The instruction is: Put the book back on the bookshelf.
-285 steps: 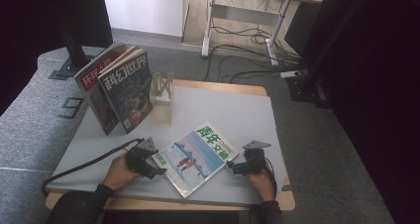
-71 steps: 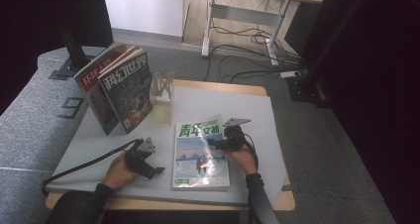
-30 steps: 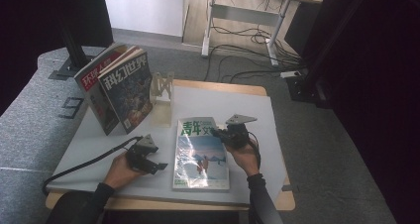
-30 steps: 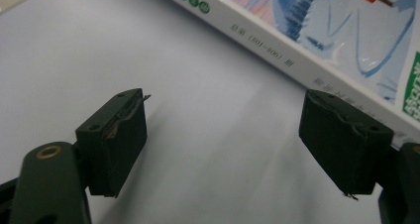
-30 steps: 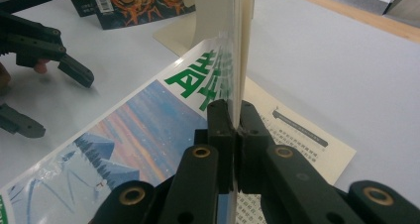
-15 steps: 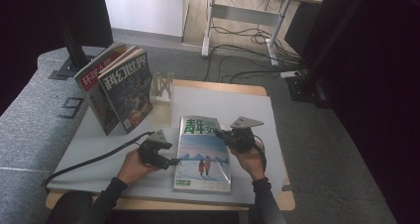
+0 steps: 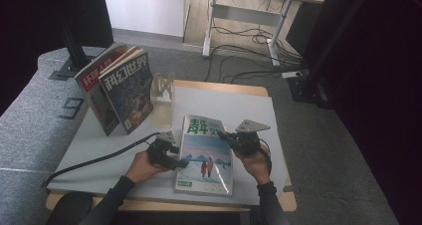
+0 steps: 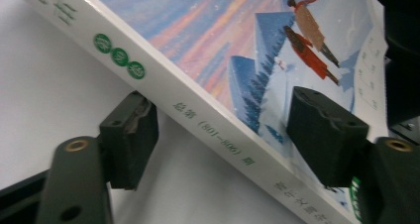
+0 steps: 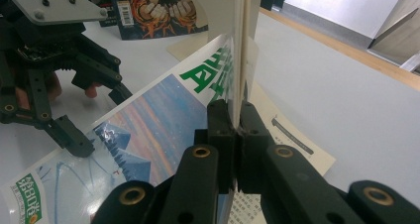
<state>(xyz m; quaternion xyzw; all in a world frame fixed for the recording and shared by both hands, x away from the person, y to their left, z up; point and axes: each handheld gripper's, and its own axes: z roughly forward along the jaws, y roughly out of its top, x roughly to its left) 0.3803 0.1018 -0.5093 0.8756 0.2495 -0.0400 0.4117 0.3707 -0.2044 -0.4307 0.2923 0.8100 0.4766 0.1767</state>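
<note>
Left tool (image 7: 175, 160) now astride magazine's (image 7: 206, 155) spine

Magazine (image 7: 205, 155): cover in blue, orange and white, snowy peaks, two figures in red and tan, green title characters; white spine with three green dots. Grippers: black jaws, grey plates. Table mat (image 7: 278, 135): pale grey. Standing magazines (image 7: 119, 93): red and dark covers.

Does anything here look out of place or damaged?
Nothing looks damaged. Only the magazine is unusual: the right gripper pinches its cover and lifts it off the pages, while the left gripper's jaws have been closing around the spine without touching it.
</note>
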